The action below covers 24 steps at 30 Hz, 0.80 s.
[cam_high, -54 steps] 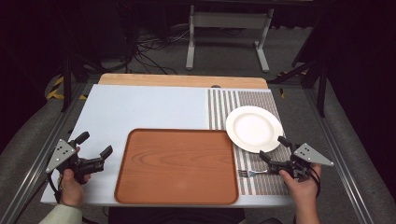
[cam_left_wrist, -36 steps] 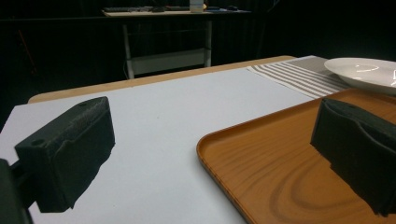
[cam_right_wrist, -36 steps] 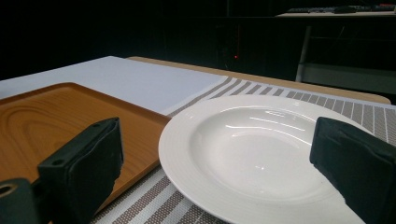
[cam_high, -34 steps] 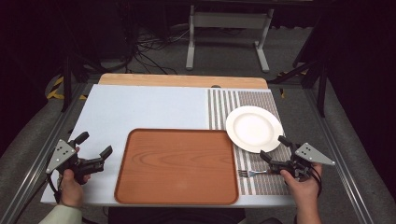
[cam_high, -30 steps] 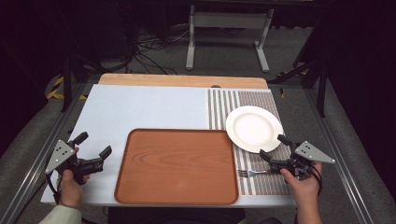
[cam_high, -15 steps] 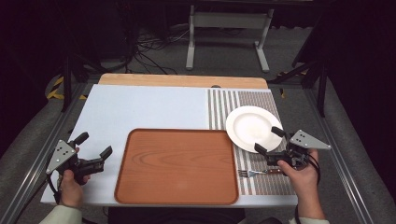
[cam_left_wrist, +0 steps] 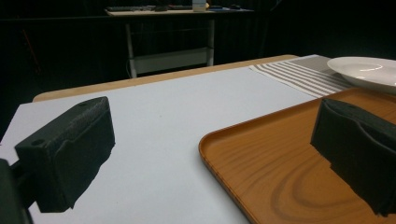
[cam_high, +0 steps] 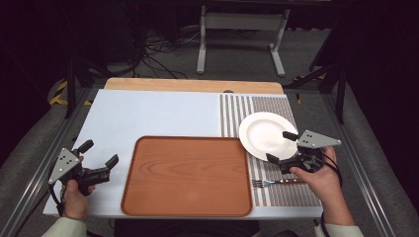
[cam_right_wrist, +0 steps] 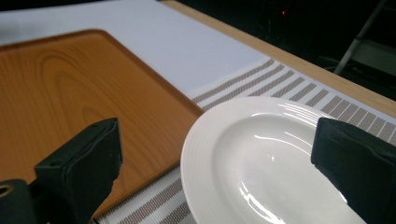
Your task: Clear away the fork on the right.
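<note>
A white plate (cam_high: 264,134) lies on the striped placemat (cam_high: 237,113) at the right; its near edge fills much of the right gripper view (cam_right_wrist: 271,172). My right gripper (cam_high: 281,146) hovers open at the plate's near rim, one jaw over the plate and one off its edge. A wooden tray (cam_high: 188,175) rests bare at the front centre (cam_right_wrist: 70,93). A fork (cam_high: 276,182) lies on the placemat below my right hand. My left gripper (cam_high: 100,158) is held open left of the tray, above the white table (cam_left_wrist: 154,116), nothing between its jaws.
The tray's left corner (cam_left_wrist: 280,172) and the far plate (cam_left_wrist: 364,72) appear in the left gripper view. A wooden strip (cam_high: 192,85) edges the table's far side. Metal rails (cam_high: 356,163) run along both sides; a stand (cam_high: 242,24) and cables lie on the floor beyond.
My right gripper has lifted from beside the fork and moved forward and left to the plate's near rim. The left gripper has stayed still.
</note>
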Available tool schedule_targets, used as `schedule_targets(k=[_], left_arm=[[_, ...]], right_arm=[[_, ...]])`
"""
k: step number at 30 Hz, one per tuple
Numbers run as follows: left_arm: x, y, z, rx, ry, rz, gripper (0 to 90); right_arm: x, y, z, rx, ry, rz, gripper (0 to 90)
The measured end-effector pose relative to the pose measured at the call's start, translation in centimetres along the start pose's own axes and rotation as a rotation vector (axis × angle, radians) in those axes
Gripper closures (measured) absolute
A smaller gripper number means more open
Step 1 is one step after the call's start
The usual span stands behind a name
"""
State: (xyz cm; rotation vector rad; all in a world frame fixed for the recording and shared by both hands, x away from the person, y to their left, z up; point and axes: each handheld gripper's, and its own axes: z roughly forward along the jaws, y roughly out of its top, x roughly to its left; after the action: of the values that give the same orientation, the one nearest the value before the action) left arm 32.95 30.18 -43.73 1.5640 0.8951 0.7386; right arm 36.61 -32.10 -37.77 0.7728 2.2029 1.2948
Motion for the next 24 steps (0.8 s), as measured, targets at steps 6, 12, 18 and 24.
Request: schedule_targets(k=[6,12,18,24], left_arm=[[0.0,0.0,0.0,0.0,0.003,0.0,0.3],[0.0,0.0,0.0,-0.001,0.004,0.0,0.3],[0.0,0.0,-0.1,-0.001,0.006,-0.001,0.3],[0.0,0.0,0.0,-0.001,0.005,-0.001,0.3]], right_arm=[[-0.1,1.2,0.1,0.109,0.019,-0.064,4.6],[-0.1,2.1,0.2,0.222,0.042,-0.126,5.4],[-0.1,2.6,0.5,0.32,0.068,-0.169,5.8],[0.0,2.8,0.9,0.403,0.085,-0.212,6.2]])
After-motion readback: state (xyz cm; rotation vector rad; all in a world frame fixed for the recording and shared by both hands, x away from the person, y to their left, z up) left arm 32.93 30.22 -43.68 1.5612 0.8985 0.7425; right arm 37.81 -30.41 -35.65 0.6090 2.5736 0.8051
